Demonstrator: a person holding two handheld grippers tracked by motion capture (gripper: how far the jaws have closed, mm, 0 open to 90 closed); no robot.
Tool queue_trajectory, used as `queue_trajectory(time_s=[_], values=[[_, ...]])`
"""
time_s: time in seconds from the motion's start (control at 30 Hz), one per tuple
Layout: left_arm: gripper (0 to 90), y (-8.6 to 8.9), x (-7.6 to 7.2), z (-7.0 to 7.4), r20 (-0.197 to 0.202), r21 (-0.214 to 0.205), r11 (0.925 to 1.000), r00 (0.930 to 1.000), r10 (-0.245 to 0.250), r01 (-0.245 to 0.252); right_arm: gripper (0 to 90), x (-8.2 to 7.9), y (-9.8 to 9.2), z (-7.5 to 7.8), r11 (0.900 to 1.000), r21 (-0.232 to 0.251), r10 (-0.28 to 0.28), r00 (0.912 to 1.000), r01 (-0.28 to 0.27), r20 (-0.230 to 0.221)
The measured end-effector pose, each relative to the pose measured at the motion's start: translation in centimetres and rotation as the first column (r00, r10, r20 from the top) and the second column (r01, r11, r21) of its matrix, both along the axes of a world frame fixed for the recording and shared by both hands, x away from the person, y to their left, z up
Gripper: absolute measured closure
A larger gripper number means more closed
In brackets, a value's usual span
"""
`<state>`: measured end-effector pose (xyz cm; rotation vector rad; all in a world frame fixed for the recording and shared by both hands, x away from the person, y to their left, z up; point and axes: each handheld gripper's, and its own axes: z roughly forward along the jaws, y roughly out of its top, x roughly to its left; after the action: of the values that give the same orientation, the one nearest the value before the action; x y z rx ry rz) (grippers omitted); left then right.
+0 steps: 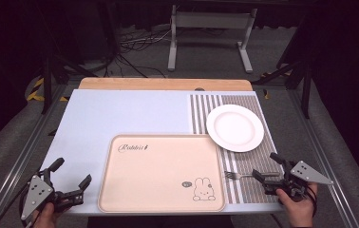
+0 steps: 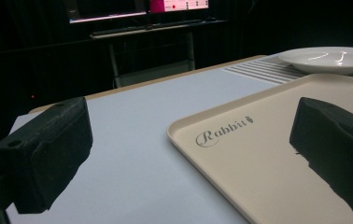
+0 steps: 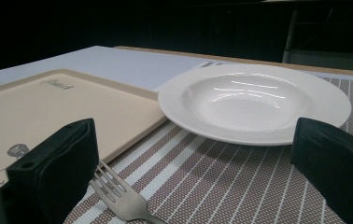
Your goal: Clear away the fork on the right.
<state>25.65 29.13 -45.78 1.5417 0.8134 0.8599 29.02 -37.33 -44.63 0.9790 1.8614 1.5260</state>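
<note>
A beige tray (image 1: 161,166) printed with a rabbit lies at the table's near middle. Beside it on the right is a striped placemat (image 1: 199,114) carrying a white plate (image 1: 235,127) and, nearer me, a silver fork (image 1: 239,175). My right gripper (image 1: 268,167) is low over the mat's near right corner, jaws open. In the right gripper view the fork (image 3: 118,193) lies between those jaws (image 3: 195,158), close to the left one and apart from both, with the plate (image 3: 254,100) just beyond. My left gripper (image 1: 70,173) stands open at the near left corner, nothing in it.
The pale table top (image 1: 120,114) stretches bare behind the tray to a wooden far edge (image 1: 165,84). In the left gripper view the open jaws (image 2: 193,149) frame the tray's near left corner (image 2: 258,154). Metal rails run along both table sides; a stand and cables lie beyond.
</note>
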Motion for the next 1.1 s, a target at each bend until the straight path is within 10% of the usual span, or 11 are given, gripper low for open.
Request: queue_trajectory(time_s=[1.1], values=[[0.0, 0.1, 0.0, -0.1, -0.008, -0.006, 1.0000, 1.0000, 0.004, -0.004, 1.0, 0.2, 0.4, 1.6, 0.9989, -0.007, 0.046, 0.9986, -0.046, 0.028]])
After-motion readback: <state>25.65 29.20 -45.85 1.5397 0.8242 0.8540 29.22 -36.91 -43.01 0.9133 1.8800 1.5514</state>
